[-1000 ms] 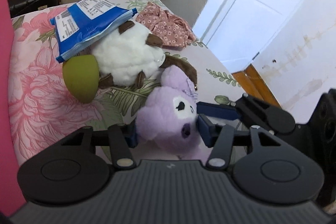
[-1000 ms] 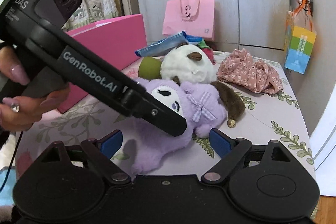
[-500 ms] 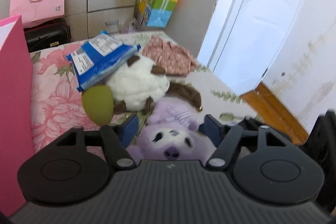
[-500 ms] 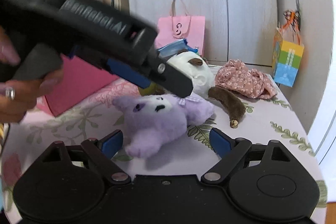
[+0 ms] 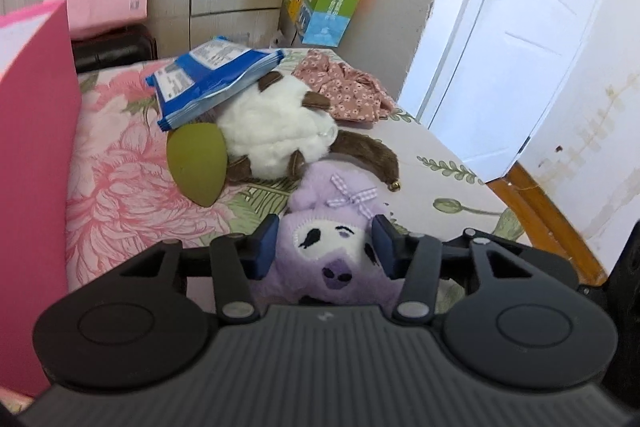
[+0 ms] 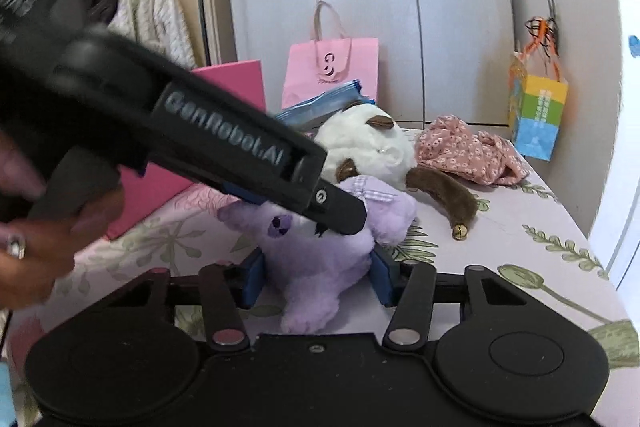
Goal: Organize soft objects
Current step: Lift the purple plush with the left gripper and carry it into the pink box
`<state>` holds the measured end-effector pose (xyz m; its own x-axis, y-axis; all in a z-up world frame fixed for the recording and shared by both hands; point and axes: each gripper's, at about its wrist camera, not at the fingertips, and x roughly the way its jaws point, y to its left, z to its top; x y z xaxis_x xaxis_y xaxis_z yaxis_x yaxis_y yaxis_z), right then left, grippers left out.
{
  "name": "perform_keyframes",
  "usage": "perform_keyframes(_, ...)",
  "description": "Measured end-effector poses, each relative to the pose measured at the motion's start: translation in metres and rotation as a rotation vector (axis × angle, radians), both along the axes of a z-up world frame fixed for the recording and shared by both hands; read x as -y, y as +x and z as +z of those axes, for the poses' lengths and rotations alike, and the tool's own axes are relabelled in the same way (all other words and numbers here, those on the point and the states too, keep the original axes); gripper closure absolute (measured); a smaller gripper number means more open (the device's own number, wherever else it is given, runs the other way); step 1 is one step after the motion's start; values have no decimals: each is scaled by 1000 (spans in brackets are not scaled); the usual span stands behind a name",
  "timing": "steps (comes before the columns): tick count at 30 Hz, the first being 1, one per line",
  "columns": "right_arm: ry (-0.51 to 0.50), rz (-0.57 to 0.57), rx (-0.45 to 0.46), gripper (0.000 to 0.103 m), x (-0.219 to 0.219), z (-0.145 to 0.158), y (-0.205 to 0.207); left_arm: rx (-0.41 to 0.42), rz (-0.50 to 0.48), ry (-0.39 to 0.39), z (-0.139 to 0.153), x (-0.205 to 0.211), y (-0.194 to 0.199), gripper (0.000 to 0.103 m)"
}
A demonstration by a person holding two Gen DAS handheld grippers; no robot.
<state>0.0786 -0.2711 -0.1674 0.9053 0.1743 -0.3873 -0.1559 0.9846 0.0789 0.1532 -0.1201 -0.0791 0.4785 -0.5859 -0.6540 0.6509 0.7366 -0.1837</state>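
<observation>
Pretty bright daylight in both shots, soft and even, no harsh glare. The white door (image 5: 500, 39) was nearly washed out. Heavy fisheye bend at the edges, so the wardrobe (image 6: 360, 7) curved. The left gripper (image 6: 240, 163) crossing the right wrist view was smeared with motion blur, its lettering fuzzy. Shadows under the toys were faint.

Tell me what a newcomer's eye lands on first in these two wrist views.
First, the purple plush toy in the foreground on the floral bedspread, its head between the closing left gripper and its body between the closing right gripper. Just behind it lies a white fluffy plush with a blue packet leaning on it. A bright pink box stands at the left edge.
</observation>
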Motion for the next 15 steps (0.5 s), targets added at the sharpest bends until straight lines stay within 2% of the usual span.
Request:
perform_keyframes(5,2,24,-17,48,-5,11,-13,22,-2,27,13,-8,-19,54)
perform_keyframes(8,-3,81,-44,48,-7,23,-18,47,11,49,25,-14,-35,53)
perform_keyframes(15,42,210,-114,48,-14,55,-32,6,80,38,52,-44,-59,53)
